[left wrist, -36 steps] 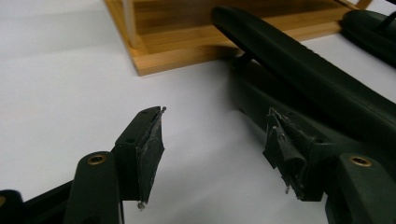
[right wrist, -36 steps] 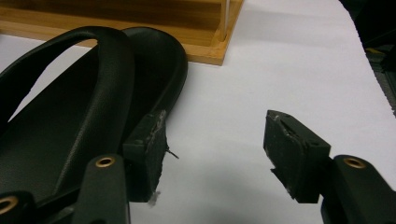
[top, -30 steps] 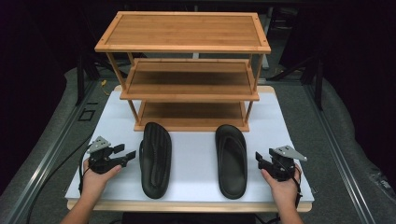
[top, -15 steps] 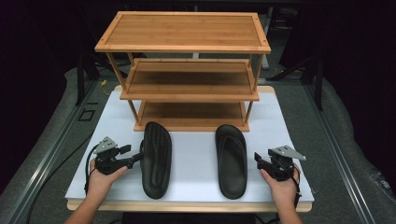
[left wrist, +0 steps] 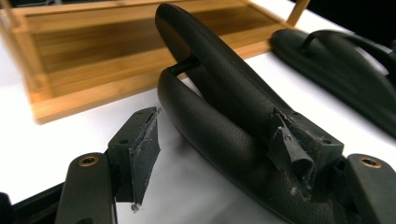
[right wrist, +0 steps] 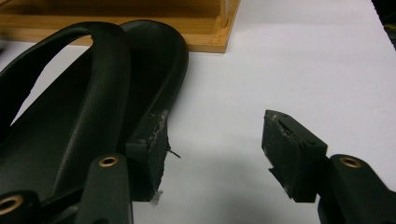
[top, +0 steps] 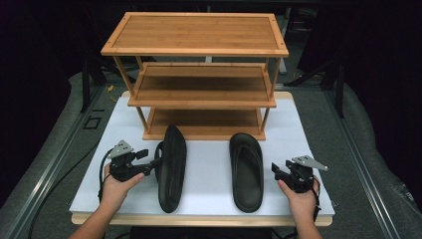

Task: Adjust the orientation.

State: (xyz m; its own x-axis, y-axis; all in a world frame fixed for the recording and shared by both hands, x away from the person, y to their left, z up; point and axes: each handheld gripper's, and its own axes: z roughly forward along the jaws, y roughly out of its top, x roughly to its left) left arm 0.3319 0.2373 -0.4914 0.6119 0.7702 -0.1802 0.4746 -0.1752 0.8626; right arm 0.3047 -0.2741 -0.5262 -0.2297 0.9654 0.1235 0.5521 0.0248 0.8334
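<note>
Your left gripper (top: pixel 154 163), its jaws just opening wide, is straddling the left slipper's (top: pixel 171 167) left edge. Your right gripper (top: pixel 275 171) is waiting wide open, empty, just right of the right slipper (top: pixel 246 172).

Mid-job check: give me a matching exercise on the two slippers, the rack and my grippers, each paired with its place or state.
Things:
1. left slipper
2. right slipper
3. shoe rack
4. right gripper

Places or states:
A. lies flat, sole down, strap up
B. stands at the far side of the white board
C. tipped on its edge, at the left gripper
D. open, beside a slipper's outer edge

Pairs: 1-C, 2-A, 3-B, 4-D
</note>
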